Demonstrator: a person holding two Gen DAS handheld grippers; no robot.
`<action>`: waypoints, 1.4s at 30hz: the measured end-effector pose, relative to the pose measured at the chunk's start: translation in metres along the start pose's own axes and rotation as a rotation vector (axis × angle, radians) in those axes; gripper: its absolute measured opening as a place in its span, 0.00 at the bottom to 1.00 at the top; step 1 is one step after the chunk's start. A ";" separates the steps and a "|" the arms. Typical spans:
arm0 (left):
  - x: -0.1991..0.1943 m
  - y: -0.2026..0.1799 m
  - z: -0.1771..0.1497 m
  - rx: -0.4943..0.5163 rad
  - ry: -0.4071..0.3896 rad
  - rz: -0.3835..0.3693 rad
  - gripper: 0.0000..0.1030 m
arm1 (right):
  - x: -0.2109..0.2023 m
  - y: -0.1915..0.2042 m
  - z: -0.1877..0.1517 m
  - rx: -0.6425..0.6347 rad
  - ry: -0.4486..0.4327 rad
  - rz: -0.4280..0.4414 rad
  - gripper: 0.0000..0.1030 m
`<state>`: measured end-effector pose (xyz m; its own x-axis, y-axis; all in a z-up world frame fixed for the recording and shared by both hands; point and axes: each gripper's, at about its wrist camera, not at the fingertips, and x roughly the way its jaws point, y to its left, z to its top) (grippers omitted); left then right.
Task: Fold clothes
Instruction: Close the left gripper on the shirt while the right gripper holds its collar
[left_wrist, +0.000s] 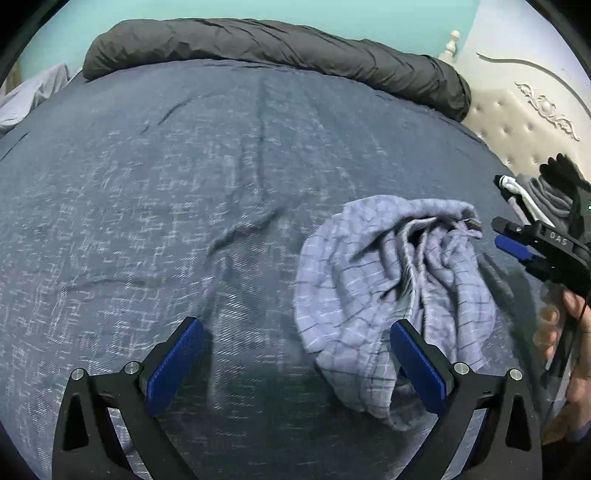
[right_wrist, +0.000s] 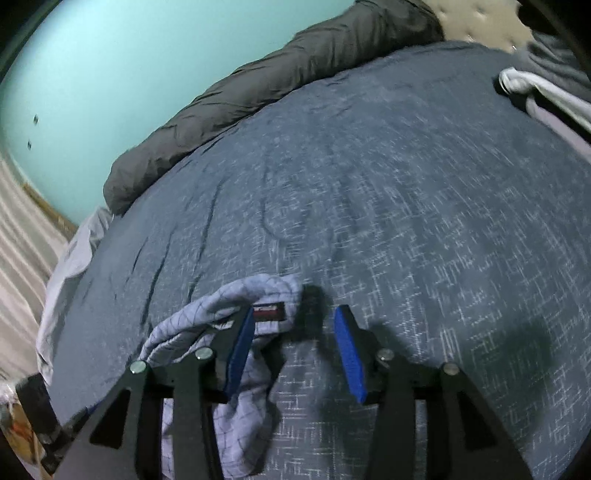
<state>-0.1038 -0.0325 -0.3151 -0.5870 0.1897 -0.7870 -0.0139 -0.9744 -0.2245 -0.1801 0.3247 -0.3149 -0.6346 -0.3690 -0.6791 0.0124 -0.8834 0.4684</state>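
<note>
**Inspector:** Blue pads on both tools, nearest the lens. The left gripper (left_wrist: 295, 369) stands with its jaws spread wide and nothing between them; its right-hand finger (left_wrist: 421, 369) lies over the near edge of the garment. The right gripper (right_wrist: 295, 350) is likewise released, its left-hand finger resting on the cloth by the sewn label (right_wrist: 270, 311).

**Clerk:** And the garment itself?

**Inspector:** A pale blue checked shirt (left_wrist: 391, 295), bunched in a rumpled heap on the dark blue bedspread (left_wrist: 184, 203), towards the right of the left wrist view. It lies gathered in ridges, not flat and not folded.

**Clerk:** Handling?

**Inspector:** By my judgement, light, soft and limp woven cloth; it will drape and slide, holding no shape of its own. Not fragile. A pinch on a single layer at a hem or near the label, which likely marks the collar, should serve best. Grabbing the bunched middle risks catching several layers at once.

**Clerk:** Further off?

**Inspector:** More clothing piled at the right edge (right_wrist: 535, 88), a dark grey rolled quilt (left_wrist: 258, 40) along the far side, then a tufted headboard (left_wrist: 517, 122) and a turquoise wall (right_wrist: 110, 55).
</note>
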 end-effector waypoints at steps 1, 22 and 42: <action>-0.002 -0.003 0.002 0.006 -0.008 -0.008 1.00 | -0.001 0.000 0.000 0.001 -0.001 0.003 0.45; 0.017 -0.048 0.041 0.118 -0.014 -0.142 0.87 | 0.008 0.009 0.002 -0.021 0.033 0.071 0.52; 0.030 -0.059 0.036 0.213 0.040 -0.187 0.06 | 0.021 0.023 -0.003 -0.048 0.059 0.084 0.55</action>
<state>-0.1499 0.0268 -0.3046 -0.5256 0.3694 -0.7664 -0.2916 -0.9245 -0.2456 -0.1908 0.2961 -0.3202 -0.5830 -0.4571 -0.6717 0.1013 -0.8612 0.4981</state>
